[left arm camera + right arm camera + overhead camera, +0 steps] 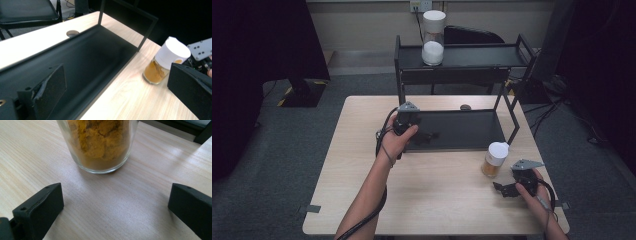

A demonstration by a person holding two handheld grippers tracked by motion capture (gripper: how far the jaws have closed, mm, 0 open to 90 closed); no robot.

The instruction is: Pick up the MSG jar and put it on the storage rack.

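A glass jar of orange powder point(494, 160) with a white lid stands on the wooden table point(432, 200), just off the front right corner of the black rack's lower shelf point(462, 131). My right gripper point(503, 189) rests low on the table a little in front of it, open; in the right gripper view the jar point(100, 145) stands just ahead of the gripper point(115, 205), untouched. My left gripper point(428, 135) hovers over the left end of the lower shelf, open and holding nothing. In the left gripper view the jar point(162, 65) stands to the right of the shelf point(95, 57).
A taller jar of white powder point(433, 37) stands on the rack's upper shelf point(482, 55). A round cable hole point(465, 107) lies in the table behind the rack. A black chair point(25, 11) stands beyond the table. Cables trail from both grippers.
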